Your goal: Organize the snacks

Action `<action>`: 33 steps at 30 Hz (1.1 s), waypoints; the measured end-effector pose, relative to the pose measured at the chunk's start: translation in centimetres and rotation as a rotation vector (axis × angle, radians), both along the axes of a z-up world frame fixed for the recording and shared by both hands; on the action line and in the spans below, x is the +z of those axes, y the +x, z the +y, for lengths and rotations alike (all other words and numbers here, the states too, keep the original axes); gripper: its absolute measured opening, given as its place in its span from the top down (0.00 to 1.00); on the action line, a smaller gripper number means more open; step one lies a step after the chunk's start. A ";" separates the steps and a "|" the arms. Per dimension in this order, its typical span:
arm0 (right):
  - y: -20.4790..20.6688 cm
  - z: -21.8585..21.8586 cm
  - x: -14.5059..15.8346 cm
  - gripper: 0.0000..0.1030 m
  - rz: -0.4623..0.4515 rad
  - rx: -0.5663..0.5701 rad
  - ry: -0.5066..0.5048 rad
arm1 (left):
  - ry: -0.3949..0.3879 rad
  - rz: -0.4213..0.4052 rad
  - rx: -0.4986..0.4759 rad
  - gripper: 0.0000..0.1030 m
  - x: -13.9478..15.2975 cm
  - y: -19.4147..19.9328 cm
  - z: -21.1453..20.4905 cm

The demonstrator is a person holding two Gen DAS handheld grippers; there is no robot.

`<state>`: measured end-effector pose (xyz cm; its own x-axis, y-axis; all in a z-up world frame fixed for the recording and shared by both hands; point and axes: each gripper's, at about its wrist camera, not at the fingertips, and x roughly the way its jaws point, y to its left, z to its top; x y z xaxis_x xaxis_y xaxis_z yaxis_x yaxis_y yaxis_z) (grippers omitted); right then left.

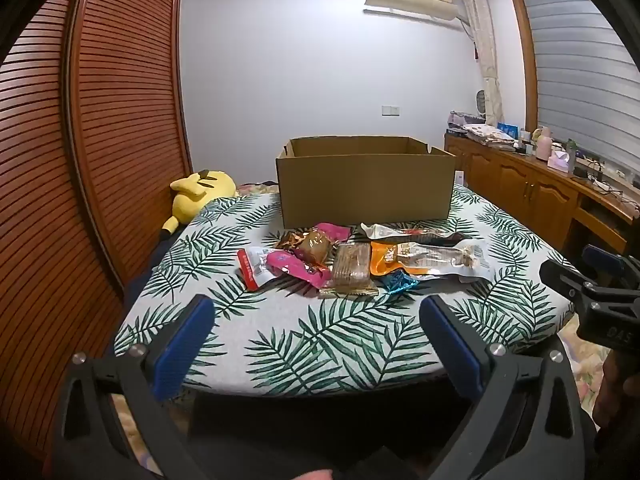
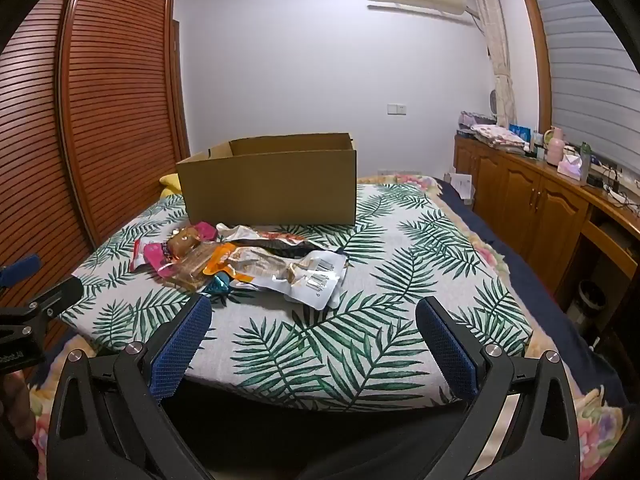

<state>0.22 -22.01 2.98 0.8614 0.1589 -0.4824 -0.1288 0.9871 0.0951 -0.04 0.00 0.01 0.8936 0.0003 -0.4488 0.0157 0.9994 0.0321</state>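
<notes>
Hovering over the near edge of the desk, both tools tilt slightly downward, spread fully wide, nothing between the blue pads. Left tool is aimed at the middle of the snack pile; right tool sits off to the right, with the pile up and left of its centreline. Each tool's tip shows at the edge of the other's view, so they're side by side, apart, not touching.

Desk has a leaf-print cloth. Snacks lie in one loose heap near the middle of it, overlapping: red-and-white packet at the left end, pink wrapper, brown clear-wrapped bun, flat biscuit pack, orange pouch, small blue foil sweet, long white pouch at the right end. Print on the wrappers is too small to read.

Directly behind the heap: open cardboard box, flaps down, upright, front wall just beyond the furthest packets. Interior floor is hidden by the front wall, so its contents can't be told.

Farther back: yellow plush toy left of the box, mostly hidden by the box in the right wrist view. Slatted wooden wardrobe on the left, wooden cabinet with clutter on the right.
</notes>
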 end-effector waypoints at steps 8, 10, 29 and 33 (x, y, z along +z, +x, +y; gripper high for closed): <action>0.0 0.0 0.1 0.00 -0.001 -0.001 -0.006 | 0.003 0.002 -0.002 0.00 0.0 0.0 0.0; 0.0 0.0 0.1 0.00 -0.001 -0.001 -0.006 | 0.002 0.002 -0.001 0.00 0.3 0.0 0.4; -0.1 -0.1 0.0 0.00 -0.003 0.000 -0.002 | -0.002 -0.014 -0.002 0.00 0.9 -0.3 0.0; -0.1 -0.2 0.2 0.00 -0.003 0.000 -0.002 | -0.005 -0.017 -0.001 0.00 0.7 -0.3 0.3</action>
